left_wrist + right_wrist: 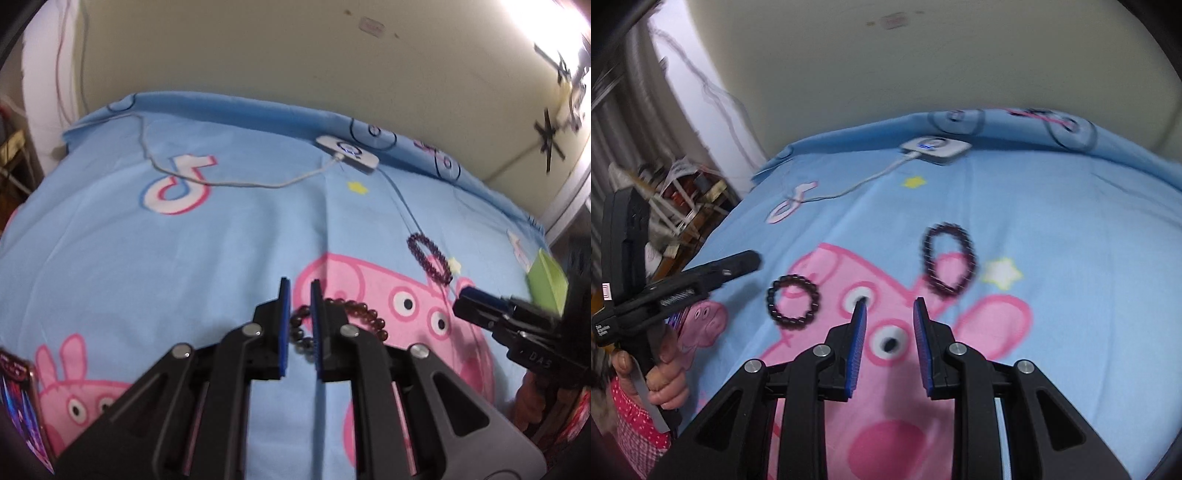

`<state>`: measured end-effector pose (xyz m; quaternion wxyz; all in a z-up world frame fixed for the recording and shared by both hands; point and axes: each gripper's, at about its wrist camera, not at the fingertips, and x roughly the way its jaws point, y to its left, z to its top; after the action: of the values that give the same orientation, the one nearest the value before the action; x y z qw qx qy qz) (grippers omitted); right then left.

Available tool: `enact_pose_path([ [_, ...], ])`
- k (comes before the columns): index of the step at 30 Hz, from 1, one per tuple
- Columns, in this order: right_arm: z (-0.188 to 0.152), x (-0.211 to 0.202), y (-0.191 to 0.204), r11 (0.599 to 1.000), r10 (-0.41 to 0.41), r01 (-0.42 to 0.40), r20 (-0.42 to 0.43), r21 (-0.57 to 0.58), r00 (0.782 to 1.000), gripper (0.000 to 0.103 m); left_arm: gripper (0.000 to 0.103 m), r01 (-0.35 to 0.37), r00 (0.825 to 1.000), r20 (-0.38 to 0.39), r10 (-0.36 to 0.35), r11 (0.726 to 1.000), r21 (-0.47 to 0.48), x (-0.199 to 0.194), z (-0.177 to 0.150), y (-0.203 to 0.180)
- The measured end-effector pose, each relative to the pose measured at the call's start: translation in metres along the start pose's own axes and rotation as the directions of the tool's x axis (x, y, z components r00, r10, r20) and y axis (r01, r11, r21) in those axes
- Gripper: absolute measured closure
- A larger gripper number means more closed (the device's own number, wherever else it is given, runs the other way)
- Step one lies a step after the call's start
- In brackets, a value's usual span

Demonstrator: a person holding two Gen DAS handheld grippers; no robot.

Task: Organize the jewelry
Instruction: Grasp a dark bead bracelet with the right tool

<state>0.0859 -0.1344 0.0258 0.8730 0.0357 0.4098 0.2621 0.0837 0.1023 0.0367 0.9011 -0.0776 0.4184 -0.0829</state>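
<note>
Left tongs (300,295) hang slightly apart above the dark bracelet (343,317) on the bed (110,258); right tongs (890,314) gape near the purple bracelet (949,258).

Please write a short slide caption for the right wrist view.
Open right gripper above blue sheet, two bead bracelets ahead, left gripper at left.

On the bedsheet (1071,229) two bracelets lie well apart: the round-bead bracelet (793,301) to the near left, the small-bead bracelet (948,258) farther and to the right. Far behind both, by the wall, sits a charger pad (936,147), its cable (864,181) trailing left.
</note>
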Motion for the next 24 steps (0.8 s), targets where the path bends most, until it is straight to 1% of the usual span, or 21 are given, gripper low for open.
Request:
enact_pose_path([
  [2, 0.004, 0.005, 0.006, 1.0, 0.02, -0.02, -0.009, -0.014, 1.0, 0.095, 0.079, -0.03, 1.0, -0.004, 0.031, 0.999, 0.012, 0.004, -0.003, 0.0],
  [3, 0.005, 0.009, 0.013, 0.998, 0.047, -0.048, -0.018, -0.03, 0.999, 0.095, 0.077, -0.031, 1.0, -0.003, 0.031, 0.999, 0.009, 0.004, -0.004, 0.003],
  [6, 0.008, 0.021, 0.03, 0.993, 0.096, -0.099, -0.049, -0.066, 0.994, 0.095, 0.077, -0.008, 1.0, -0.008, 0.008, 1.0, -0.014, 0.004, -0.01, 0.012],
  [8, 0.011, 0.029, 0.037, 0.99, 0.113, -0.117, -0.06, -0.077, 0.992, 0.095, 0.077, 0.005, 1.0, -0.022, -0.005, 1.0, -0.012, 0.006, -0.012, 0.012],
  [10, 0.013, 0.04, 0.046, 0.988, 0.103, -0.111, -0.075, -0.108, 0.992, 0.095, 0.077, 0.022, 0.999, -0.037, -0.023, 1.0, -0.002, 0.009, -0.013, 0.008],
  [12, 0.013, 0.051, 0.051, 0.986, 0.106, -0.118, -0.104, -0.119, 0.989, 0.095, 0.077, 0.033, 0.998, -0.052, -0.032, 0.999, 0.013, 0.013, -0.016, 0.003],
  [13, 0.011, 0.06, 0.054, 0.985, 0.099, -0.116, -0.132, -0.126, 0.986, 0.097, 0.077, 0.038, 0.997, -0.07, -0.037, 0.999, 0.02, 0.017, -0.019, 0.001],
  [14, 0.01, 0.062, 0.055, 0.984, 0.089, -0.105, -0.116, -0.142, 0.989, 0.101, 0.085, 0.036, 0.996, -0.078, -0.034, 0.999, 0.021, 0.02, -0.021, -0.001],
  [15, 0.01, 0.063, 0.057, 0.983, 0.078, -0.097, -0.127, -0.157, 0.989, 0.103, 0.09, 0.008, 0.998, -0.059, -0.006, 0.999, 0.033, 0.02, -0.024, -0.004],
  [16, 0.011, 0.062, 0.055, 0.984, 0.085, -0.103, -0.125, -0.143, 0.988, 0.103, 0.095, 0.01, 0.998, -0.062, -0.008, 0.999, 0.04, 0.02, -0.026, -0.006],
  [17, 0.012, 0.06, 0.052, 0.987, 0.094, -0.109, -0.126, -0.12, 0.988, 0.103, 0.095, 0.018, 0.998, -0.064, -0.016, 0.999, 0.038, 0.019, -0.026, -0.008],
  [18, 0.012, 0.055, 0.049, 0.988, 0.102, -0.114, -0.111, -0.107, 0.989, 0.103, 0.095, 0.037, 0.997, -0.066, -0.034, 0.999, 0.031, 0.016, -0.026, -0.012],
  [20, 0.011, 0.043, 0.043, 0.988, 0.118, -0.125, -0.08, -0.089, 0.99, 0.103, 0.095, 0.052, 0.997, -0.057, -0.049, 0.998, 0.041, 0.011, -0.024, -0.021],
  [22, 0.01, 0.022, 0.034, 0.988, 0.135, -0.137, -0.032, -0.065, 0.99, 0.103, 0.095, 0.071, 0.997, -0.044, -0.068, 0.995, 0.067, 0.005, -0.02, -0.039],
  [24, 0.007, -0.001, 0.022, 0.991, 0.129, -0.128, 0.022, -0.05, 0.991, 0.103, 0.095, 0.11, 0.994, -0.036, -0.107, 0.989, 0.101, 0.0, -0.013, -0.065],
])
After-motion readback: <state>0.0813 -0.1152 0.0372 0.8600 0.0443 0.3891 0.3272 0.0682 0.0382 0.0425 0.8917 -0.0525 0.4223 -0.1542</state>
